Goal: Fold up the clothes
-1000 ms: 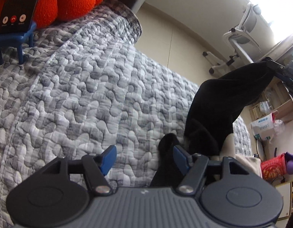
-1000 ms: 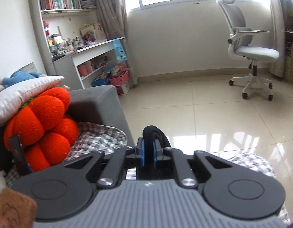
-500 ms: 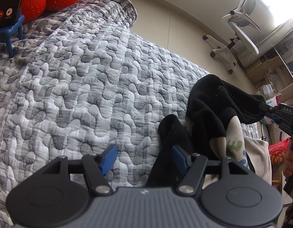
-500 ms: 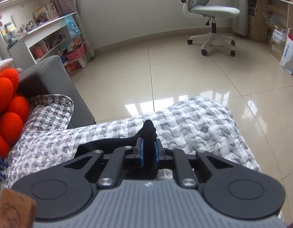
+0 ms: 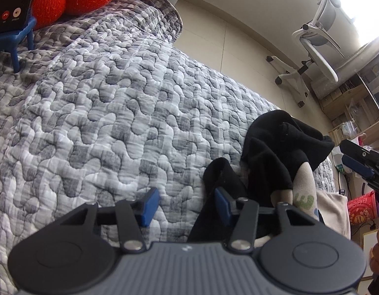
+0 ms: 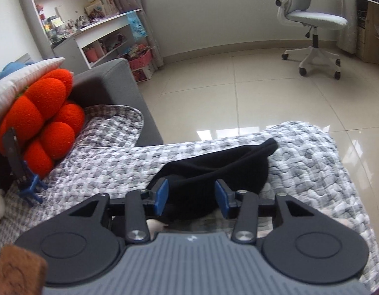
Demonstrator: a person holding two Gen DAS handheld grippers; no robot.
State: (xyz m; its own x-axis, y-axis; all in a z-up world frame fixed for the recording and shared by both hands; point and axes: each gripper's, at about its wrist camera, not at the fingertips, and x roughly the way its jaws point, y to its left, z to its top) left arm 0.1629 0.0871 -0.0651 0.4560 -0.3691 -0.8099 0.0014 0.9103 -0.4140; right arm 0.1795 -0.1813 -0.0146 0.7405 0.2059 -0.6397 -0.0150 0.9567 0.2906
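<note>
The black garment [image 6: 214, 169] lay in a loose heap on the grey-and-white quilted cover [image 5: 96, 113] near the cover's edge, with tiled floor [image 6: 238, 91] beyond it. In the left wrist view a pale piece of cloth with a green print [image 5: 303, 189] showed under the garment's dark folds.

Left hand-held gripper [image 5: 184, 205]: jaws part open and closing. Its right blue pad [image 5: 222, 205] stood against a black fold of the garment; its left pad sat over bare quilt — nothing was clamped between them.

Right hand-held gripper [image 6: 191, 198]: jaws part open and opening. The garment lay below and ahead of the gap, but neither pad pressed on it. This gripper also showed at the right edge of the left wrist view, just beside the heap.

An orange knitted cushion [image 6: 41, 120] sat at the far end of the cover, a phone on a blue stand [image 6: 18, 162] propped before it. A white office chair [image 6: 312, 22] stood well apart on the floor.
</note>
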